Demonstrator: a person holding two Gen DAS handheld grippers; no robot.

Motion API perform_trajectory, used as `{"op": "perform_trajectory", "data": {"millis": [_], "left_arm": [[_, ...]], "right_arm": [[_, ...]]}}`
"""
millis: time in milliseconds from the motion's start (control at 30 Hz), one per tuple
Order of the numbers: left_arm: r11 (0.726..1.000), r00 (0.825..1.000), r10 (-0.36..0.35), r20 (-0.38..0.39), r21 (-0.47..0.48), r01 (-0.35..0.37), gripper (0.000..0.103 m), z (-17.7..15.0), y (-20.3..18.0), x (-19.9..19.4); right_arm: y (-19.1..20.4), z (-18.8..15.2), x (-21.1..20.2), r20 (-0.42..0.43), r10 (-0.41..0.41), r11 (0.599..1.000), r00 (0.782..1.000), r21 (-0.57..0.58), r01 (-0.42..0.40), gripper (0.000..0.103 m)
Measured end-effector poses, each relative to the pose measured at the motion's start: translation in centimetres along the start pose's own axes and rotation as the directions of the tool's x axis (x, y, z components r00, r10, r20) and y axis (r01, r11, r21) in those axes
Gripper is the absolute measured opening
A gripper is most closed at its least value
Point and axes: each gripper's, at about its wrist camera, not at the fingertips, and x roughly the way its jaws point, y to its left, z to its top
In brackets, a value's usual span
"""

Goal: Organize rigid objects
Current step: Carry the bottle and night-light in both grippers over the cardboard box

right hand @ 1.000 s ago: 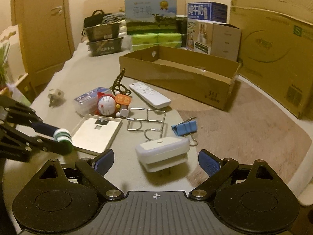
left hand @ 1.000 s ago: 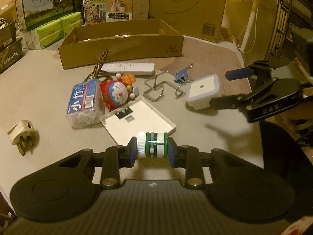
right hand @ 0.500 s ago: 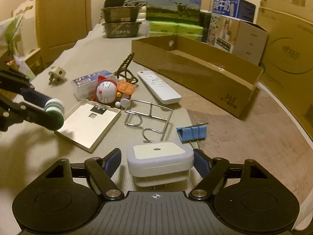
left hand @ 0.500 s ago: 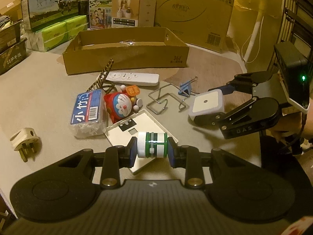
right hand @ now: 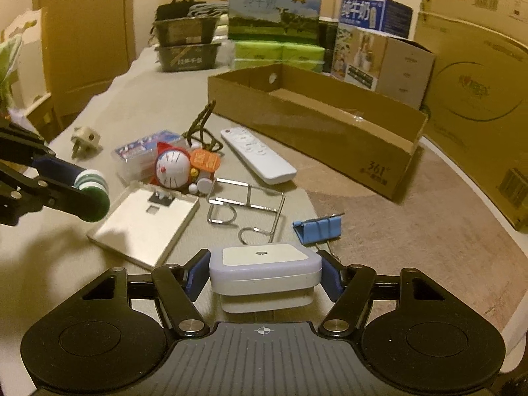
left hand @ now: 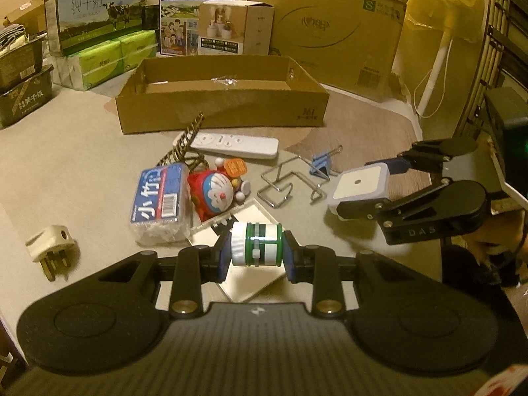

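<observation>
The left gripper (left hand: 256,253) clamps a small green-and-white banded plastic bottle (left hand: 256,244) sideways between its pads, above a flat white square plastic cover (right hand: 145,222). The right gripper (right hand: 264,275), jaws closing, has a white square night-light plug (right hand: 265,267) between its blue pads, which touch its sides. At twelve o'clock sits a long open cardboard box (right hand: 330,132).
</observation>
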Motion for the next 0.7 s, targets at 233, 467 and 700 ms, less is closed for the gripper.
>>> {"op": "perform_trajectory", "data": {"millis": [233, 467, 700], "left_arm": [[1.0, 0.999, -0.003, 0.038, -0.003, 0.004, 0.028, 2.2, 0.7, -0.6], [1.0, 0.997, -0.013, 0.082, -0.003, 0.013, 0.028, 5.7, 1.7, -1.0], [1.0, 0.993, -0.02, 0.118, -0.01, 0.021, 0.028, 9.8, 3.0, -0.8]], "right_arm": [[0.0, 1.5, -1.2, 0.023, -0.011, 0.999, 1.0, 0.051, 0.01, 0.068], [-1.8, 3.7, -2.4, 0.034, -0.067, 0.987, 0.997, 0.147, 0.062, 0.068], [-3.4, 6.5, -3.4, 0.062, -0.104, 0.983, 0.993, 0.159, 0.093, 0.068]]}}
